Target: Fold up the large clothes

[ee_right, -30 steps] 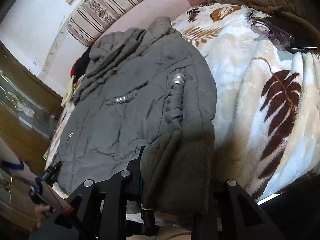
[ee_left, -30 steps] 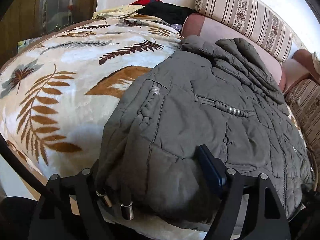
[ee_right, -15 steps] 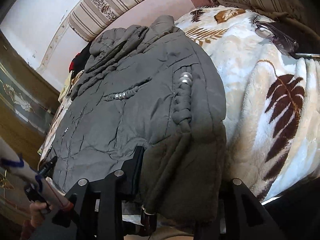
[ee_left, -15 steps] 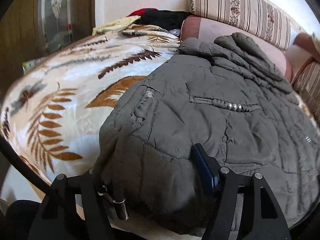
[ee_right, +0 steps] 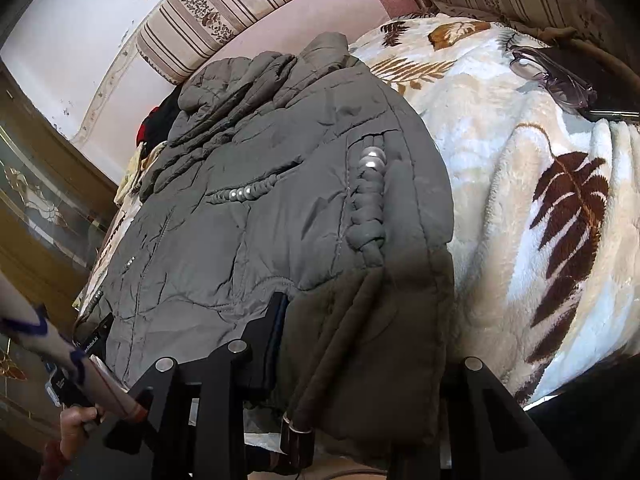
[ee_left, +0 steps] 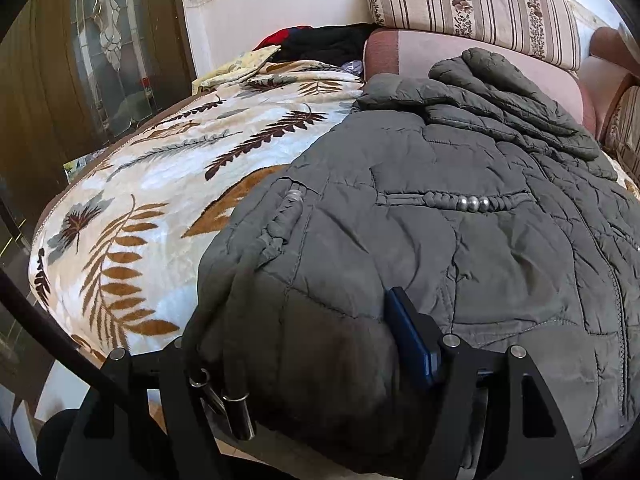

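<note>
- The left gripper (ee_left: 304, 364) is clamped on the near hem corner of the grey padded jacket (ee_left: 460, 248), the bunched fabric filling the gap between its fingers.
- The jacket lies spread on a leaf-patterned blanket (ee_left: 132, 216), with its hood toward the striped cushion (ee_left: 472, 0).
- The right gripper (ee_right: 360, 364) is clamped on the opposite hem corner.
- Eyeglasses (ee_right: 556, 76) rest on the blanket at the far right, well apart from the jacket.

Grey padded jacket (ee_left: 460, 240) on leaf-print blanket (ee_left: 160, 208); left gripper (ee_left: 304, 360) clamping its hem, striped cushion (ee_left: 472, 4) behind
</note>
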`<move>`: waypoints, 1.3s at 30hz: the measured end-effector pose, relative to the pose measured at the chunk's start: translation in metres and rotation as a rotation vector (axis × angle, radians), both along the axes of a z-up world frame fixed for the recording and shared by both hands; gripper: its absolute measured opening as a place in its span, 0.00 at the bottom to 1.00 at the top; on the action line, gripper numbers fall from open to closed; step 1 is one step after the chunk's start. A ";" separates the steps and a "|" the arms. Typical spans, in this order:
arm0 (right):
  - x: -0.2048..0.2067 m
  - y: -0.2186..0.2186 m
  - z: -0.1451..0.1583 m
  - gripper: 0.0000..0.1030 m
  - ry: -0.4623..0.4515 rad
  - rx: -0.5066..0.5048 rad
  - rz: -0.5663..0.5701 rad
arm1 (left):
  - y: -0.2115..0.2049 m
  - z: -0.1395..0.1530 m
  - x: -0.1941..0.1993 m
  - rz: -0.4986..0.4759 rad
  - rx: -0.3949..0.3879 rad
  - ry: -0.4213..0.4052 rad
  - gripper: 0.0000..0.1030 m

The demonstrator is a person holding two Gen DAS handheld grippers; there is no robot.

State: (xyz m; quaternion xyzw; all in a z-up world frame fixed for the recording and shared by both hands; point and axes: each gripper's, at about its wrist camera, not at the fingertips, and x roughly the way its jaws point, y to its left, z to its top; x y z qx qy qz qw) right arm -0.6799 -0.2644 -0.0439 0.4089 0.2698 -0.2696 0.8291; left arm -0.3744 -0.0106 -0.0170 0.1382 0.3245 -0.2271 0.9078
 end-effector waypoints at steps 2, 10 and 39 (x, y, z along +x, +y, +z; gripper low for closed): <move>0.000 -0.001 0.000 0.36 0.001 0.002 0.003 | 0.000 0.000 0.000 -0.001 0.000 -0.001 0.68; 0.003 -0.001 0.001 0.37 0.023 -0.016 0.013 | -0.001 0.000 -0.002 -0.002 0.015 -0.014 0.68; -0.002 0.014 0.021 0.22 0.018 -0.169 0.011 | 0.004 0.010 -0.010 -0.057 -0.021 -0.044 0.27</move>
